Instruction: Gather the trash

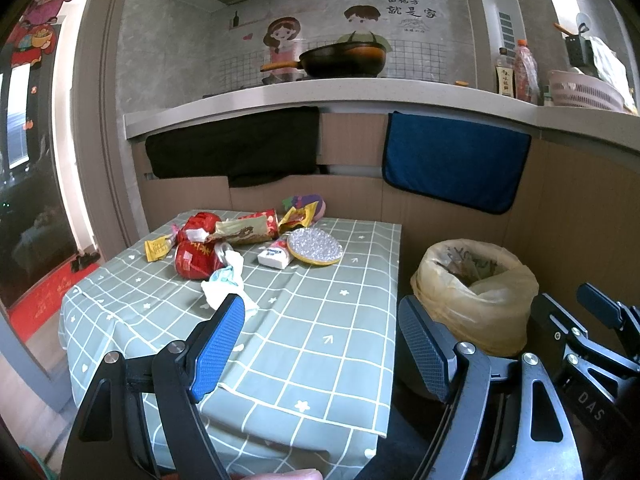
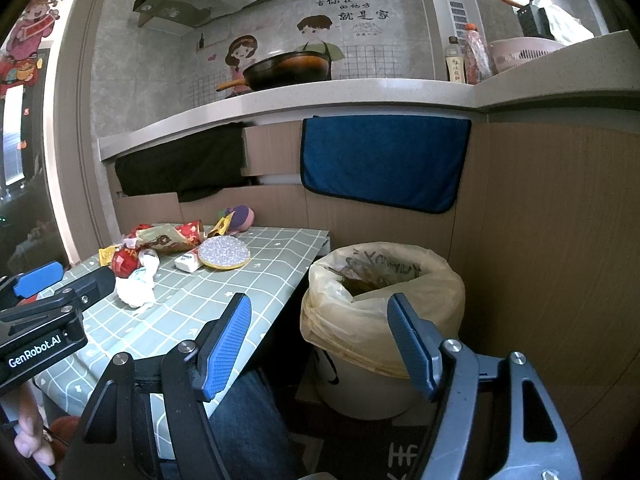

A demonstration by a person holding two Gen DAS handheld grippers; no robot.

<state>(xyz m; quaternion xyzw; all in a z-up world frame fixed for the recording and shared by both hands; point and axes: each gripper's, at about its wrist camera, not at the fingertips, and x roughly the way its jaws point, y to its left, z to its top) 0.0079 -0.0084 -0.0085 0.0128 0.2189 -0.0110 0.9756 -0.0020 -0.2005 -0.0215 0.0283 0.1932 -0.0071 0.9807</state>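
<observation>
Trash lies on the far part of a green checked table (image 1: 312, 320): a crumpled white tissue (image 1: 228, 280), red snack bags (image 1: 192, 258), a yellow wrapper (image 1: 157, 249), a small white packet (image 1: 274, 258) and a round yellow-rimmed lid (image 1: 315, 247). A bin lined with a yellowish bag (image 1: 476, 292) stands right of the table. My left gripper (image 1: 320, 316) is open and empty above the table's near part. My right gripper (image 2: 320, 320) is open and empty, just before the bin (image 2: 380, 300). The tissue also shows in the right wrist view (image 2: 136, 286).
A kitchen counter (image 1: 320, 96) with a pan (image 1: 344, 58) runs behind the table. A blue towel (image 1: 456, 160) and a black cloth (image 1: 236, 144) hang from it. Bottles (image 1: 524, 72) and a pink basket (image 1: 584, 90) stand at the right.
</observation>
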